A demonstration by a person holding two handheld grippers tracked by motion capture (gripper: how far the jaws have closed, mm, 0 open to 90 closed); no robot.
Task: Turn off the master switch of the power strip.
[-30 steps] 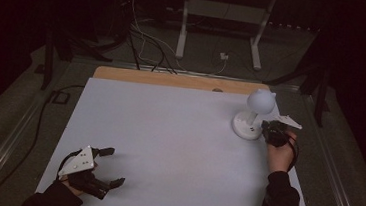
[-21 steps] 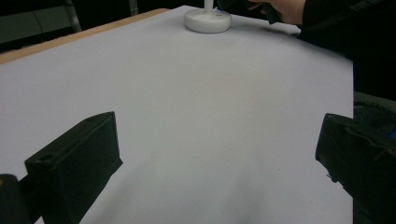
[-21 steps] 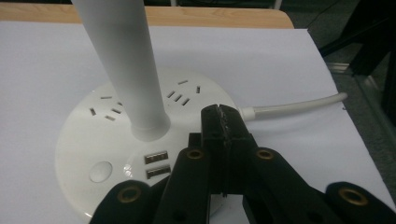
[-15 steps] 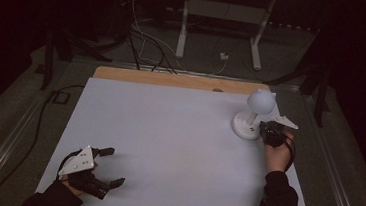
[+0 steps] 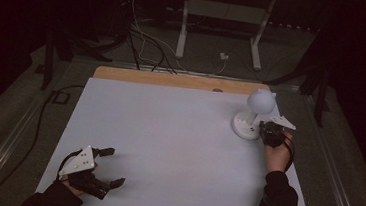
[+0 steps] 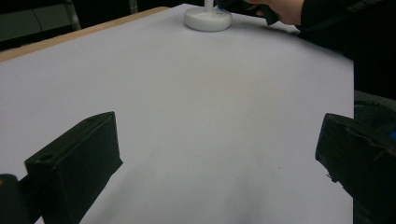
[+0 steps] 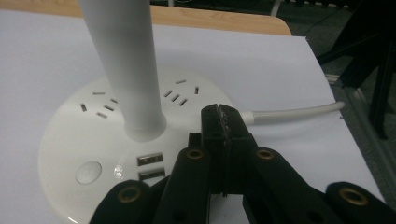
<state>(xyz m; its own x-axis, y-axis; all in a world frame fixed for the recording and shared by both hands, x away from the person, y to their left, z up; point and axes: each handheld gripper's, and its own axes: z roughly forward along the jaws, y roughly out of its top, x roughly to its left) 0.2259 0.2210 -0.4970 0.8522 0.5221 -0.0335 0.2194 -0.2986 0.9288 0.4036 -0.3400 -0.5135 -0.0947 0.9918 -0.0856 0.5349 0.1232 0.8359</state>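
— Edging in on the white round-based desk lamp (image 5: 247, 125), the right tongs (image 5: 267, 132) are seen a touch nearer the stem than a second ago; a small shift toward the base can be made out in the high view.

— Agreed, and the jaws are pressed together with nothing between them. In the right gripper view the closed tips (image 7: 223, 122) are held just over the round white lamp base (image 7: 93, 154), beside the white stem (image 7: 126, 65) and above the two USB ports (image 7: 150, 166).

— A press is suggested, then, not a grasp. The round button (image 7: 88, 171) on the base lies to the left of the tips and is not yet touched, as far as can be judged.

— The lamp itself is stood at the far right of the white-topped bench (image 5: 167, 147), its globe head (image 5: 261, 100) upright, its white cable (image 7: 294, 112) trailed off to the right.

— And the left tongs (image 5: 106, 166)?

— Rested at the near left corner, unmoved, jaws spread wide and empty; bare bench is shown between them in the left gripper view, the lamp (image 6: 208, 19) far off.
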